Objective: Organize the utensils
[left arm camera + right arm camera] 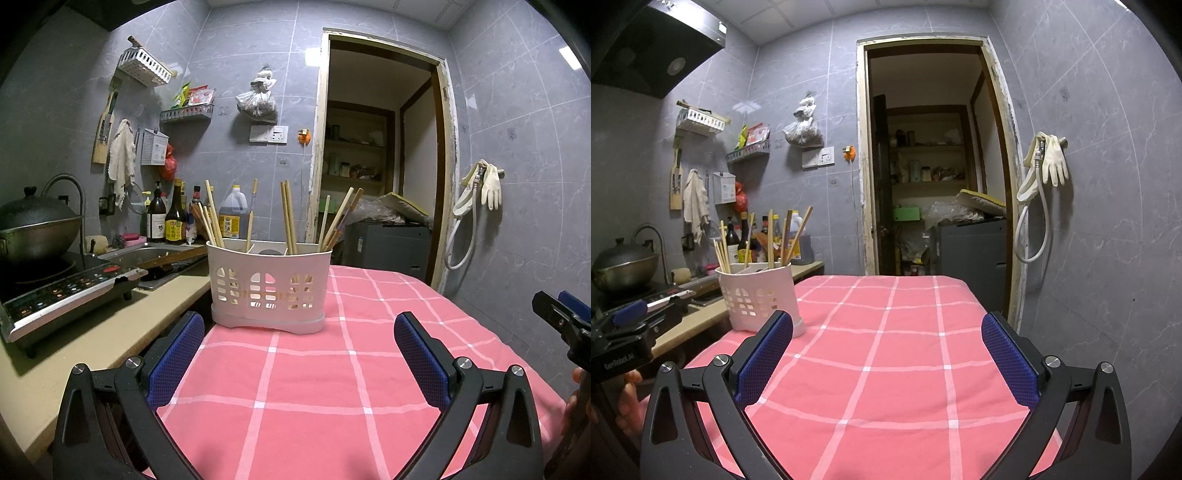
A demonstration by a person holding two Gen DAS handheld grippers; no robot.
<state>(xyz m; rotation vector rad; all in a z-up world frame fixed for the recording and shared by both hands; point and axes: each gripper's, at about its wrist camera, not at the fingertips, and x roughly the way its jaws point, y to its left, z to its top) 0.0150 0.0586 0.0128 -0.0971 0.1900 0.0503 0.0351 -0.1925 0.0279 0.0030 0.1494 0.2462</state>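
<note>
A white slotted utensil holder [269,291] stands on the pink checked tablecloth [314,387], with several wooden chopsticks [288,218] upright in its compartments. My left gripper [299,350] is open and empty, just short of the holder and facing it. The holder also shows in the right wrist view [757,299], at the table's left edge, with chopsticks [770,240] sticking up. My right gripper [886,354] is open and empty over the cloth [886,369], to the right of the holder. Each gripper shows at the edge of the other's view: the right one [565,321], the left one [635,321].
A counter [92,332] runs along the left with an induction cooker [62,295], a wok [33,229], a sink [147,254] and sauce bottles [173,218]. Behind the table are a doorway [931,166] and a grey cabinet [971,247]. A tiled wall [1108,221] stands close on the right.
</note>
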